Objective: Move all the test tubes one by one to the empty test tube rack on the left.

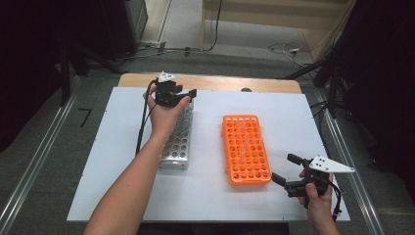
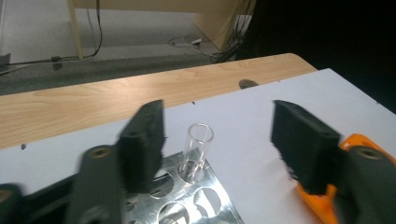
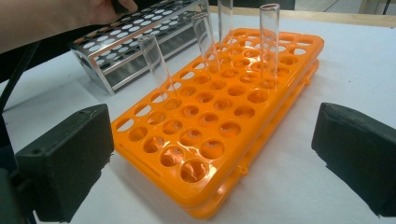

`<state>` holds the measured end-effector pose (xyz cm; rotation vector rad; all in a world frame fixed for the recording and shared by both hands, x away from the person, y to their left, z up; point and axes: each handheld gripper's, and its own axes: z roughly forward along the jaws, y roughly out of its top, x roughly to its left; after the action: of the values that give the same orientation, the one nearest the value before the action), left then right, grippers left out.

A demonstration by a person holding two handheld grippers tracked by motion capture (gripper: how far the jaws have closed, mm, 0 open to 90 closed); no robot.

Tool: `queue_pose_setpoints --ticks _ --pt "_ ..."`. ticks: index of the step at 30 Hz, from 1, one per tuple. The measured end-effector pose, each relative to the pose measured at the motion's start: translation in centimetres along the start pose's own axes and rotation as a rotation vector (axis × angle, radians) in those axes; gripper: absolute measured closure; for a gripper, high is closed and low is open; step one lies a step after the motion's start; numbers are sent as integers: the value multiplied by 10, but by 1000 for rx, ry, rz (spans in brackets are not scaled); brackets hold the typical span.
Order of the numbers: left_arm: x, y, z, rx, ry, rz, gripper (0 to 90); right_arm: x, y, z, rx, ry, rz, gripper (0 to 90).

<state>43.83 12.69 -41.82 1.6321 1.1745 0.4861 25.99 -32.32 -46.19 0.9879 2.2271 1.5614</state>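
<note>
tube [image 2: 198, 150]: clear glass | rack [image 2: 187, 205]: shiny metal | orange rack [image 3: 224, 116]: glossy plastic

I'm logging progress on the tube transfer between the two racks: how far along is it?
One glass tube already stands in the metal rack. The left gripper is open around it, pads clear. The right gripper waits open. At least four tubes remain in the orange rack.

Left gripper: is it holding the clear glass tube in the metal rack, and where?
Nothing is held. The left gripper has open jaws either side of the clear glass tube, which stands free in the perforated metal rack.
</note>
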Motion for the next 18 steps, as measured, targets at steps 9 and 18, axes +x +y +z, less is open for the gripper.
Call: queue_pose_setpoints --ticks 9,18 --pt "-12 -7 -30 -33 -91 33 0 2 1 4 9 5 -9 0" --pt "-27 -21 -65 -61 -144 69 0 4 6 5 8 9 -6 0"
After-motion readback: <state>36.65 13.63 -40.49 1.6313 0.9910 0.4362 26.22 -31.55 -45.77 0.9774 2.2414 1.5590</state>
